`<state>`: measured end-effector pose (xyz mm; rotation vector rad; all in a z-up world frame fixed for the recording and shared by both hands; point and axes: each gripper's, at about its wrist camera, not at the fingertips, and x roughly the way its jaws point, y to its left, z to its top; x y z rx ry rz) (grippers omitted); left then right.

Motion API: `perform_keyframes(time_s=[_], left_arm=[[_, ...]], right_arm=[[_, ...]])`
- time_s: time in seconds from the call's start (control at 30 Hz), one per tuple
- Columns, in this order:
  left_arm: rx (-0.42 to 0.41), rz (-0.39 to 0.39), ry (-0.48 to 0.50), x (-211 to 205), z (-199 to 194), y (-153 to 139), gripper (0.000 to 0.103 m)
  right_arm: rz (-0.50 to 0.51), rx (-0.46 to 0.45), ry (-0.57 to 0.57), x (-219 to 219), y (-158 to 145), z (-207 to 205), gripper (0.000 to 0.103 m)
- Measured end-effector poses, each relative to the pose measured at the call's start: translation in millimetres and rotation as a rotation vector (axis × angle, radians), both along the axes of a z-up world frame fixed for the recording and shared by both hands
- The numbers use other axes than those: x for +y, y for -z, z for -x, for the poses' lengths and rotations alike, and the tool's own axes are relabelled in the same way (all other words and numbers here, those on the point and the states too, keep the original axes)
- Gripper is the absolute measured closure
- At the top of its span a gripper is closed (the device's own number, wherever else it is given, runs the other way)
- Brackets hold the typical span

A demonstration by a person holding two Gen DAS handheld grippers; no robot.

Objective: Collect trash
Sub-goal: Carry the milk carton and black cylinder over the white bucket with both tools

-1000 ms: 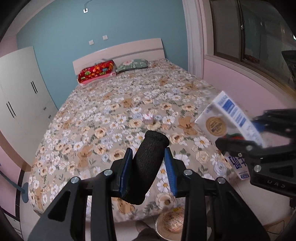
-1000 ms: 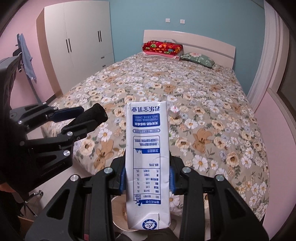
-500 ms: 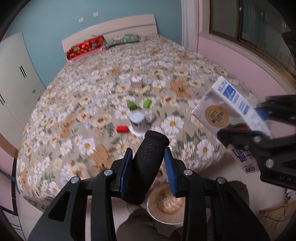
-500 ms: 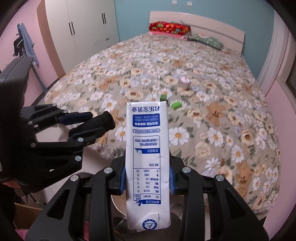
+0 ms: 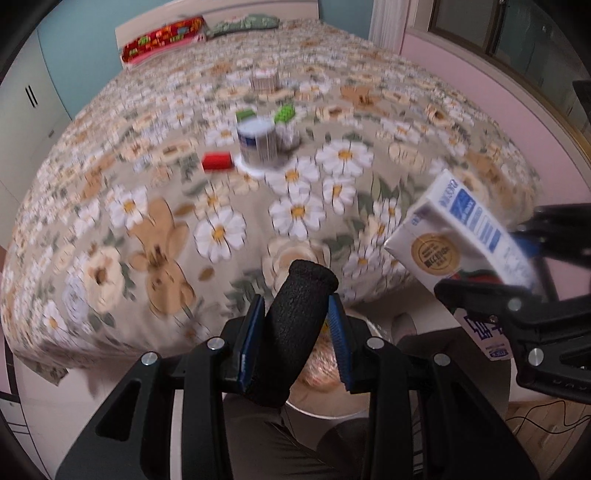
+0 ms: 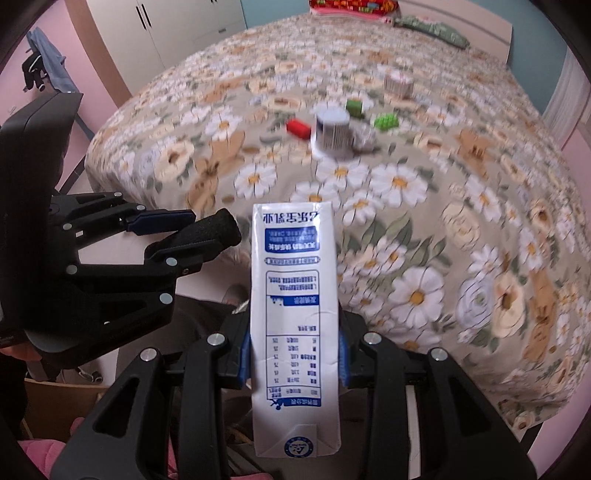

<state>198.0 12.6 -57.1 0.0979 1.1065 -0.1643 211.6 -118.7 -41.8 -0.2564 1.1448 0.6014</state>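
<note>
While both grippers point steeply down over the foot of a bed, each one carries a piece of trash. The left gripper (image 5: 297, 345) has its two blue-padded fingers (image 5: 251, 343) clamped on a black foam tube (image 5: 295, 325), which sticks out past the fingertips and tilts a little to the right. The right gripper (image 6: 295, 341) is closed on a white and blue milk carton (image 6: 293, 317); its printing reads upside down in the right wrist view, and the carton stands well past the fingertips. In the left wrist view the same carton appears at the right, tilted, with a round gold seal on its end.

Below the left gripper, on the floor by the edge of the bed, sits a round bin (image 5: 328, 395) with crumpled brownish material inside; the foam tube hangs above its opening. A person's leg in dark trousers (image 5: 258, 435) shows beside the bin.

The bed (image 5: 155, 236) is covered with a beige spread printed with white daisies and brown bears. More small things lie on it, blurred: a white and blue can (image 5: 257, 144) standing upright, a red block (image 5: 217, 161) just to its left, two green blocks (image 5: 284, 112) behind it, and a small pale box (image 5: 264, 78) farther back. A red patterned pillow (image 5: 162, 42) and a green pillow (image 5: 240, 26) lie at the headboard. White wardrobe doors (image 6: 177, 33) stand at the left in the right wrist view.
</note>
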Motion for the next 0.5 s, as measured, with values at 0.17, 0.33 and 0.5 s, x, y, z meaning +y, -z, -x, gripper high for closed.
perform_keyframes(time_s=[0.17, 0.33, 0.5], left_arm=[[0.072, 0.001, 0.000, -3.4, -0.6, 39.5, 0.065], [0.145, 0.009, -0.003, -5.2, -0.9, 81.2, 0.065], [0.223, 0.026, -0.015, -7.3, 0.6, 125.8, 0.066]], right_arm=[[0.014, 0.069, 0.001, 0.1, 40.4, -1.4, 0.067], [0.026, 0.145, -0.001, 4.4, 87.3, 0.8, 0.067], [0.038, 0.219, 0.004, 8.6, 136.6, 4.7, 0.067]])
